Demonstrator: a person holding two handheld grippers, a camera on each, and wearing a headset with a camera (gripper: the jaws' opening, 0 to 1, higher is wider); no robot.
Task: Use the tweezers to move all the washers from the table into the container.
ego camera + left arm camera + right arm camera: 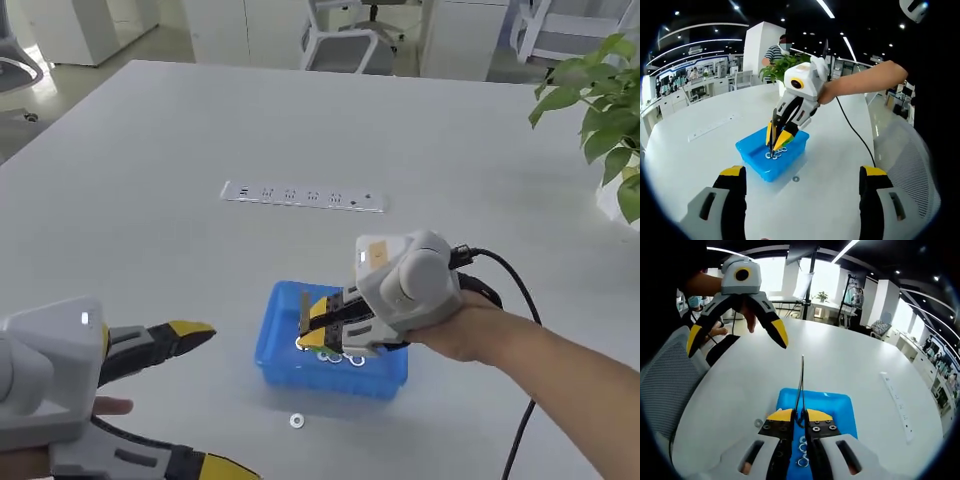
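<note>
A blue container (283, 338) sits near the table's front edge with several washers (332, 355) inside it. My right gripper (326, 326) hovers over it, shut on thin tweezers (801, 382) that point down into the container (755, 156). In the left gripper view the tweezers' tips (771, 150) sit just above the washers (776, 154); I see nothing between them. One washer (296, 420) lies on the table in front of the container, also seen as washer (796, 178) and washer (758, 423). My left gripper (215, 400) stands open to the left of it, holding nothing.
A white power strip (303, 197) lies further back on the white table (150, 150). A green plant (605, 110) stands at the right edge, and office chairs (345, 40) behind the far edge. The right gripper's black cable (520, 300) trails to the right.
</note>
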